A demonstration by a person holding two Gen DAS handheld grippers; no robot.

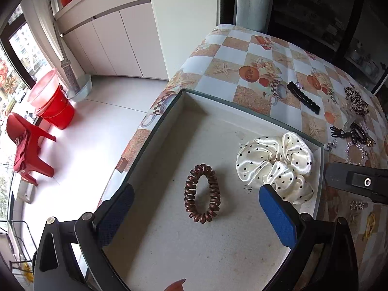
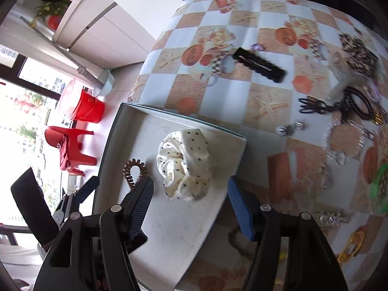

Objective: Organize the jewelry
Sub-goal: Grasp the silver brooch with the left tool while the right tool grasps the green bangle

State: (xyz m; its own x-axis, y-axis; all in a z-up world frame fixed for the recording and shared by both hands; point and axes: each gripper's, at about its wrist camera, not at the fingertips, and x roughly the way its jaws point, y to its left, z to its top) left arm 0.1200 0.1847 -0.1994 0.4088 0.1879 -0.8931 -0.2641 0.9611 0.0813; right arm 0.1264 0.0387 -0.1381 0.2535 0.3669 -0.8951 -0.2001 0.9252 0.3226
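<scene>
Two hair pieces lie in the shallow box (image 1: 155,131) in the left wrist view: one brown spiral hair tie (image 1: 202,193) near the middle and one cream polka-dot scrunchie (image 1: 275,163) toward its right wall. The left gripper (image 1: 196,208) hangs over the tie, jaws wide and holding nothing, so I judge the tie already placed. Beyond the box, on the counter (image 1: 257,55), wait one black barrette (image 1: 303,97), one leopard-print bow (image 1: 356,100) and a tangle of clips I cannot count.

One of each piece shows again in the right wrist view: scrunchie (image 2: 183,163) and spiral tie (image 2: 134,171) inside the box (image 2: 169,230). The right gripper (image 2: 191,197) sits low over the box, jaws wide and empty. Sorting looks partway done; the next move probably calls for reaching out to the black barrette (image 2: 259,64) or the dark clips (image 2: 315,106), closing on one, and carrying it back to the box.
</scene>
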